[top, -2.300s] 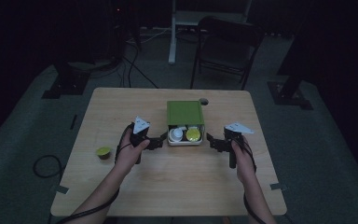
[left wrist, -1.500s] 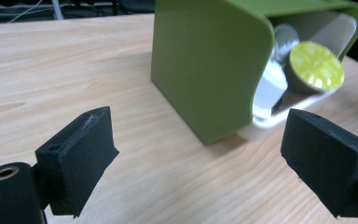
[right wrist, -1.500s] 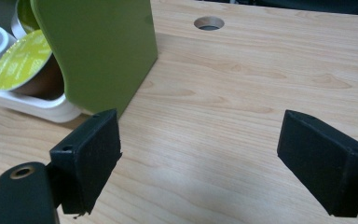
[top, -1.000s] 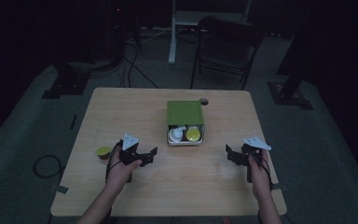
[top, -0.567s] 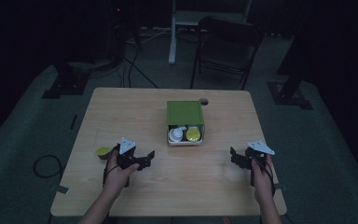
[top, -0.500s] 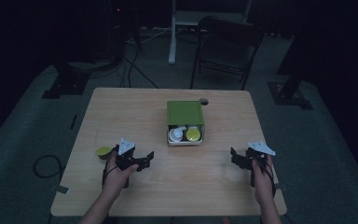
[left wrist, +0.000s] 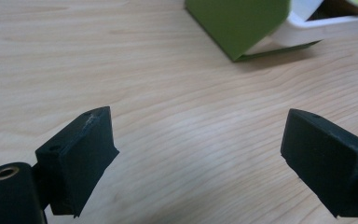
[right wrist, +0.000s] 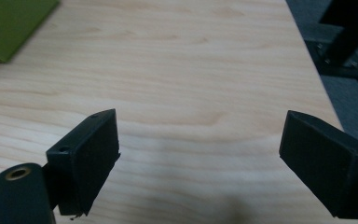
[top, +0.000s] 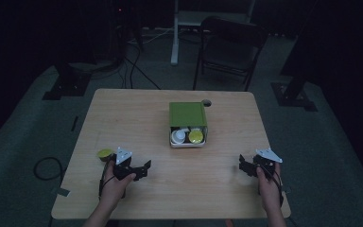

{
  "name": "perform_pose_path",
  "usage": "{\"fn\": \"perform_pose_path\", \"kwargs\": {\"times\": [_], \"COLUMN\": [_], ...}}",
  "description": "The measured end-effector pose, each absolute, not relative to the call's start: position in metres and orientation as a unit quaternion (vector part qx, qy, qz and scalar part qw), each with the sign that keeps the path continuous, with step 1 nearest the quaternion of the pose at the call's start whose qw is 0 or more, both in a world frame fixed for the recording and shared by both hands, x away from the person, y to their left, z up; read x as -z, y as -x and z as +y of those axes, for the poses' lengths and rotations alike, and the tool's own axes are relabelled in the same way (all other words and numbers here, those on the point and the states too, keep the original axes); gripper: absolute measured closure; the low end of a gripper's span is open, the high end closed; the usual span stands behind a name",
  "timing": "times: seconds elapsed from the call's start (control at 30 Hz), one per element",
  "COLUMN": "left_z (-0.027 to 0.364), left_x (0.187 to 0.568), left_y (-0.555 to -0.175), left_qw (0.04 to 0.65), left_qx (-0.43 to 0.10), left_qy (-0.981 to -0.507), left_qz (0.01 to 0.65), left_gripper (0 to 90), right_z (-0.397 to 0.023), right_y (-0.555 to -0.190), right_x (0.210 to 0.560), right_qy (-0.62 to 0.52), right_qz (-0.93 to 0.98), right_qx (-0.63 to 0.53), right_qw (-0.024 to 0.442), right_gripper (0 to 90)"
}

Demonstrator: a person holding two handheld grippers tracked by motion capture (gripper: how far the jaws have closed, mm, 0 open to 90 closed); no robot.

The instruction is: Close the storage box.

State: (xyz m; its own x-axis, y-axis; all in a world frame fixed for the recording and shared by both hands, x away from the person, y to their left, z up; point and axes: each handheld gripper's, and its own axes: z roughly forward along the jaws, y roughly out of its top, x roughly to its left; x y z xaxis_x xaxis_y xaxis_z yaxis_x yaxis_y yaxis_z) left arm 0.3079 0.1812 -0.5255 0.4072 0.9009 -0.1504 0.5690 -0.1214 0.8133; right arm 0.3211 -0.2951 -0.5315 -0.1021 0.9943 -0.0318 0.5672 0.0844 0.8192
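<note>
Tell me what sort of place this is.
Probably a dim recording studio or lab, not a home: one lit wooden table on grey carpet, dark stand bases and floor cables around it, and a folding chair behind.

pale matt wood-grain table [left wrist: 177, 116], matt black plastic-looking tongs [left wrist: 193, 163].

Box at the middle of the frame, my claws low on either side

The box [top: 188, 124] sits mid-table [top: 123, 113], its lid toward the top of the frame, two round containers [top: 187, 136] in its open lower end. My left gripper [top: 139, 170] lies lower left (a small lid [top: 105, 153] just beside it, further left); my right gripper [top: 246, 166] lies lower right, near the table's edge.
</note>
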Motion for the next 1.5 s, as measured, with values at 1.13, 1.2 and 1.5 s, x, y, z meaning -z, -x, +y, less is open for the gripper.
{"fn": "perform_pose_path", "kwargs": {"times": [1.13,1.2,1.5], "left_z": [0.181,0.180,0.174], "left_x": [0.541,0.544,0.546], "left_y": [-0.283,-0.283,-0.284], "left_qw": [0.363,0.358,0.327], "left_qx": [-0.209,-0.202,-0.205], "left_qy": [-0.738,-0.741,-0.759], "left_qz": [0.529,0.531,0.524], "left_gripper": [10.1,10.0,10.3], "right_z": [-0.312,-0.314,-0.317], "right_y": [-0.313,-0.314,-0.314], "right_x": [0.550,0.550,0.551], "right_qy": [-0.653,-0.657,-0.663], "right_qz": [0.644,0.642,0.638], "right_qx": [-0.266,-0.271,-0.278], "right_qw": [0.298,0.288,0.275], "right_gripper": [11.2,11.2,11.2]}}
